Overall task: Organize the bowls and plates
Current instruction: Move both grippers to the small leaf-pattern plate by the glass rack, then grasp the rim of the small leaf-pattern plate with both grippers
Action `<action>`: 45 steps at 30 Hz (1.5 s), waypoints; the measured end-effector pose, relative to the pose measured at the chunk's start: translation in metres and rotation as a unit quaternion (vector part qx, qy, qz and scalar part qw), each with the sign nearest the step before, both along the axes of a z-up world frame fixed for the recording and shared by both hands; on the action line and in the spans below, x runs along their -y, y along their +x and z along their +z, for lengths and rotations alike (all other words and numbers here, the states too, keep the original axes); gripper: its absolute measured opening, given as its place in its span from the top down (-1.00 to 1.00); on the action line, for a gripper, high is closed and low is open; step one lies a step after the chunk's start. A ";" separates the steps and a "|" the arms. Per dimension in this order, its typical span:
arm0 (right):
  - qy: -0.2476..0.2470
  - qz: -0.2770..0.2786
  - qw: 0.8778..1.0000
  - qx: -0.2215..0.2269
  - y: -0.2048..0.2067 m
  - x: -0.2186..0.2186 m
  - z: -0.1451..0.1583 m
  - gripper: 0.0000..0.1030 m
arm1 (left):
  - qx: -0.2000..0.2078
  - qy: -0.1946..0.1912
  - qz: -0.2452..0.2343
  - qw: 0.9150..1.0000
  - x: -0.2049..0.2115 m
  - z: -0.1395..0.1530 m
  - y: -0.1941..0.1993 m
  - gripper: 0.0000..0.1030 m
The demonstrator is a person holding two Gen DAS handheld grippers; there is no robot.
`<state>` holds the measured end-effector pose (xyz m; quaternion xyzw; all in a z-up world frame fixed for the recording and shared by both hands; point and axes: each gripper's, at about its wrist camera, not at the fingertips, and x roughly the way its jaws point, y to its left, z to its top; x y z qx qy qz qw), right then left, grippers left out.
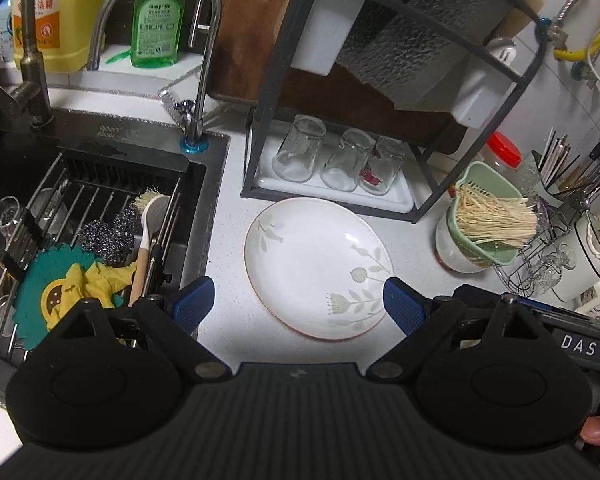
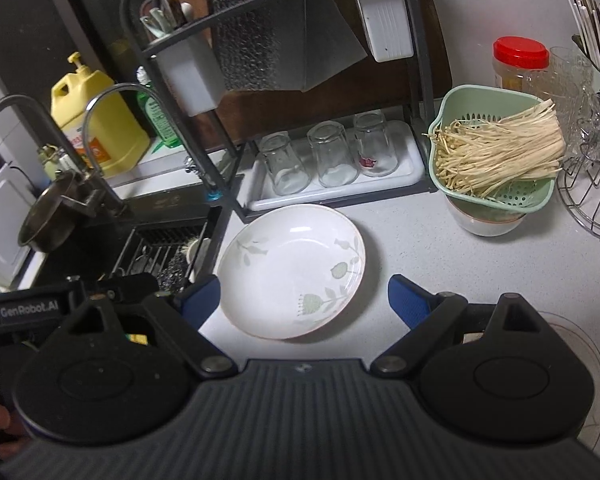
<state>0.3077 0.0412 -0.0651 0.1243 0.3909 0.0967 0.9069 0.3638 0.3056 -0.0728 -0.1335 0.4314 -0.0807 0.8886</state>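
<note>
The floral plate (image 1: 320,268) lies flat on the desk (image 1: 412,240) before the rack — glazed, rigid, breakable, probably slippery; grip its rim. Both grippers — left gripper (image 1: 298,306), right gripper (image 2: 304,300) — gape wide, empty.

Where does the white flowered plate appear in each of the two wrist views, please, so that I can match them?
Left wrist view: the plate lies on the counter at centre, just ahead of the fingertips.
Right wrist view: the plate lies slightly left of centre, nearer the left fingertip.
Shared landmark: the three upturned glasses on the white tray just behind the plate.
</note>
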 end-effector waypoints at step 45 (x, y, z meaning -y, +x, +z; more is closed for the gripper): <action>-0.034 -0.072 0.981 -0.178 0.130 -0.023 -0.117 0.35 | -0.134 0.001 -0.135 0.982 0.006 -0.123 0.159 0.08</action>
